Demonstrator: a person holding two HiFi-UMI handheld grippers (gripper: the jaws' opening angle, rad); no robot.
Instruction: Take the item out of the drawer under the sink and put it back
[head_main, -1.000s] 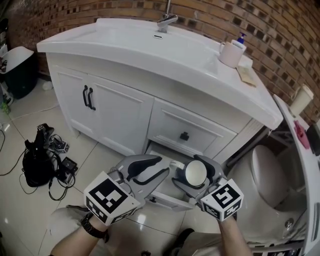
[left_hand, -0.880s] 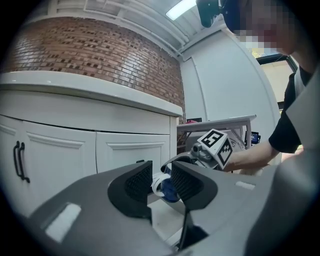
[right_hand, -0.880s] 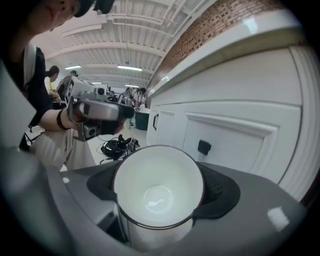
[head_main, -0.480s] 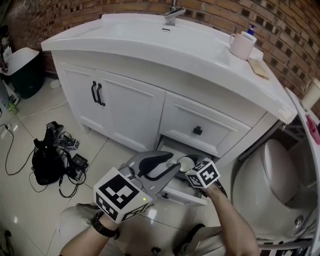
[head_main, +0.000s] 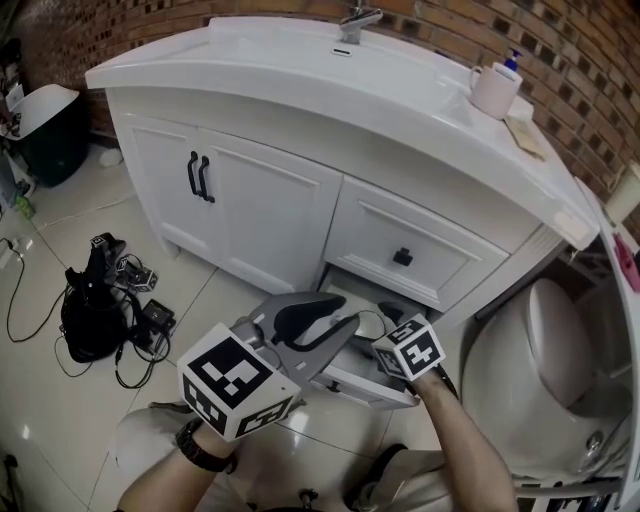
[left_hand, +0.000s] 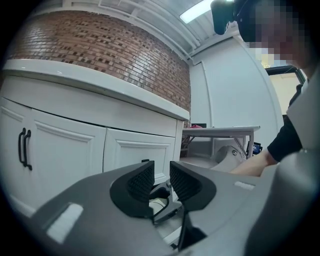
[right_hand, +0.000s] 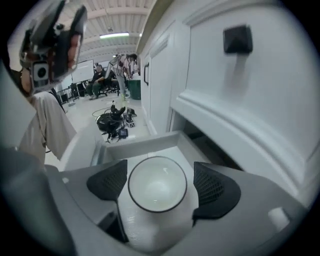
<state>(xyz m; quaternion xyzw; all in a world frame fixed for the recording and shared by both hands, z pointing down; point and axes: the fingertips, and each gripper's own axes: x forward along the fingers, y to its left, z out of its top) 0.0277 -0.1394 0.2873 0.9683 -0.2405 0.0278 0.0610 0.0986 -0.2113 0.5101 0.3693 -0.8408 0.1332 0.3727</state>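
The white cup (right_hand: 157, 185) with a dark rim stands upright between my right gripper's (right_hand: 157, 189) pads, which press its sides. It sits low inside the open bottom drawer (right_hand: 145, 140) under the sink. In the head view the right gripper (head_main: 385, 318) reaches into that drawer (head_main: 350, 383), and its marker cube hides the cup. My left gripper (head_main: 345, 312) hovers just left of the drawer. In its own view the left gripper (left_hand: 161, 175) has its jaws closing, a narrow gap still between them and nothing in it.
Above the open drawer is a shut drawer with a black knob (head_main: 403, 257). The vanity's double doors (head_main: 198, 177) are to the left, a toilet (head_main: 540, 350) to the right. A black bag with cables (head_main: 95, 310) lies on the tiled floor. A mug (head_main: 497, 90) stands on the countertop.
The right gripper has carried the cup from in front of the vanity down into the open bottom drawer. The left gripper's jaws have narrowed.
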